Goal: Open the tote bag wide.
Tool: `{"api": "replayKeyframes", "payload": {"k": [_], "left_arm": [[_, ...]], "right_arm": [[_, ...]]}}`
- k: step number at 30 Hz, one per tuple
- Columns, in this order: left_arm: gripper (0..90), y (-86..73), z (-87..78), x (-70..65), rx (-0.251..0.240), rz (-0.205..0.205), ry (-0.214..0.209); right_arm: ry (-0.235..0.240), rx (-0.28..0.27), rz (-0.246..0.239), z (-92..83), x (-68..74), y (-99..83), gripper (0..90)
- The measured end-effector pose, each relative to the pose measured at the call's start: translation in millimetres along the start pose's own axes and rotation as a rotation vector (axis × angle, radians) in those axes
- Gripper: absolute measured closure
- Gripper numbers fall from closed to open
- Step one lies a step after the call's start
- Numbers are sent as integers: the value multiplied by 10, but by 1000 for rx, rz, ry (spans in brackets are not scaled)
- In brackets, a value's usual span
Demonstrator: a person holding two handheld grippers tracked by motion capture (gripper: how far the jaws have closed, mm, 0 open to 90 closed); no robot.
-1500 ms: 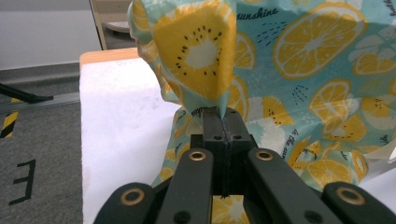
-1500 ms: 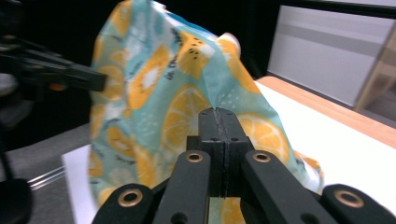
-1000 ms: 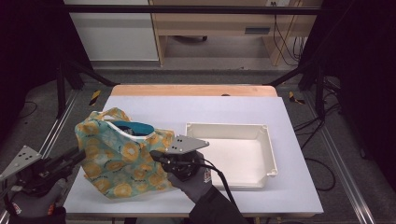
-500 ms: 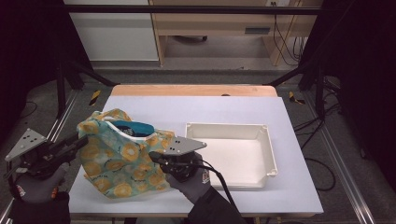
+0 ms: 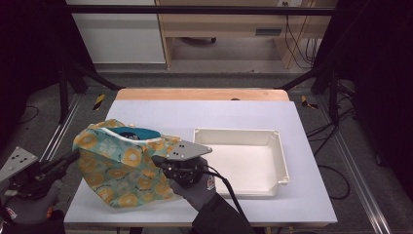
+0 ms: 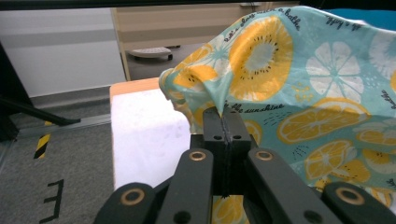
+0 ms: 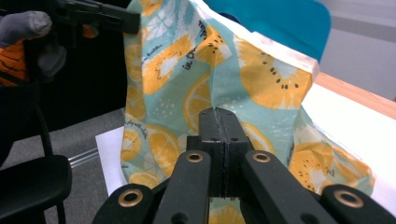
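Note:
A cloth bag (image 5: 117,170) printed with orange and lemon slices, teal inside (image 5: 139,132), lies slumped on the left half of the white table (image 5: 195,112). My left gripper (image 5: 76,155) is at the bag's left edge. Its jaws have just been closing and now pinch a fold of the fabric (image 6: 280,70), seen close at the tips (image 6: 224,113). My right gripper (image 5: 157,160) holds the bag's right side. Its jaws are shut on the fabric (image 7: 177,70) at the tips (image 7: 218,112).
A shallow white tray (image 5: 238,131) sits on the right half of the table, just beyond my right hand. A wooden strip (image 5: 199,94) runs along the table's far edge. Metal rails flank the table, and cables lie on the floor at the right.
The left gripper has come in from the lower left and closed on the bag's left edge. The bag's left side is drawn out a little. The right gripper stays put.

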State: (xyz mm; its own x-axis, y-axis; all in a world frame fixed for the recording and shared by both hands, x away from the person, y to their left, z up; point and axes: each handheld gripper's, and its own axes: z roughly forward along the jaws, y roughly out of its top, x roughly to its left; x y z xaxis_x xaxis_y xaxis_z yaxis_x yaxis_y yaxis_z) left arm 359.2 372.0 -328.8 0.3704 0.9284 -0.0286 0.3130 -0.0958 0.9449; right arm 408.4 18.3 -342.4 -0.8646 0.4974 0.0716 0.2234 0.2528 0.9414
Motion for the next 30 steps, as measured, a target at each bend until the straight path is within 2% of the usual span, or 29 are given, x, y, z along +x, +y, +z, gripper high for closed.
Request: {"api": "replayKeyframes", "payload": {"k": [4,9,18,25,30], "left_arm": [[900,-92,-58,13,18,-13,-1],[900,-142,-94,-6,38,-9,-6],[900,-298,62,-16,124,-6,-20],[900,-369,116,-28,153,-3,-27],[900,-427,151,-27,169,-10,-31]], "right_arm": [[0,16,-6,53,28,-17,900],[0,21,3,56,18,-41,900],[-3,57,17,126,11,-149,900],[-10,68,16,148,27,-212,900],[-12,73,36,162,17,-308,900]]}}
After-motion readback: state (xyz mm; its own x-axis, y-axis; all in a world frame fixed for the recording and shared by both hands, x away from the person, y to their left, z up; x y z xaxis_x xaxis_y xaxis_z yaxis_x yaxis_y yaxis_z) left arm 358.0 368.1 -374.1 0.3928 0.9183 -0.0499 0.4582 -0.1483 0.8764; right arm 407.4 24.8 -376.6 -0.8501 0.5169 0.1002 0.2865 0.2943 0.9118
